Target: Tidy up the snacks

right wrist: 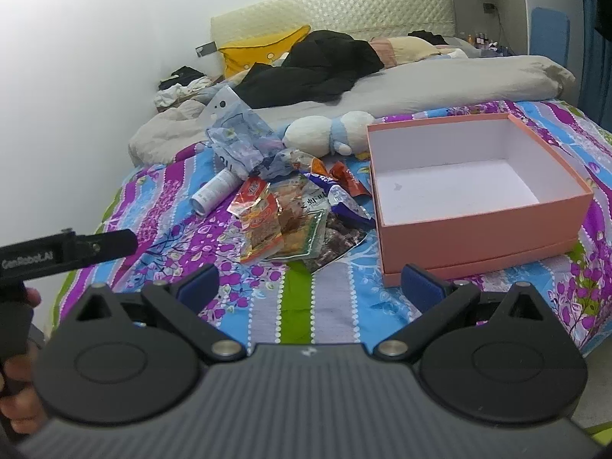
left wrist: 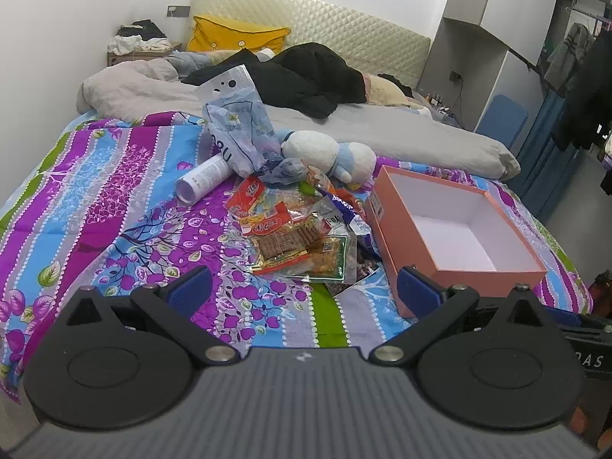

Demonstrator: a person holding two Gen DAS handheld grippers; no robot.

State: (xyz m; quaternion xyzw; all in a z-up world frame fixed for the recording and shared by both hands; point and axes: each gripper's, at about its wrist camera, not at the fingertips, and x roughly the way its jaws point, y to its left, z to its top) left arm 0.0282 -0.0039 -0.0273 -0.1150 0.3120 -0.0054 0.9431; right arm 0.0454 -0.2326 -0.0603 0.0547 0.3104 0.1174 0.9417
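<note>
Both grippers, left (left wrist: 304,292) and right (right wrist: 310,287), hover spread wide over the bed; crinkly red and clear snack packets (right wrist: 285,225) heaped mid-quilt, no clear long axis, beside the empty pink cardboard box (right wrist: 482,229)

Ahead of the tongs: bed (left wrist: 114,199) in purple-striped sheet, quilted cream headboard (left wrist: 313,26), white wall (left wrist: 57,19); farther right, grey wardrobe (left wrist: 478,11), hanging clothes (left wrist: 573,53).

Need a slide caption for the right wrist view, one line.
Open right gripper hovers over a floral bedspread, facing a snack pile beside an empty pink box.
</note>
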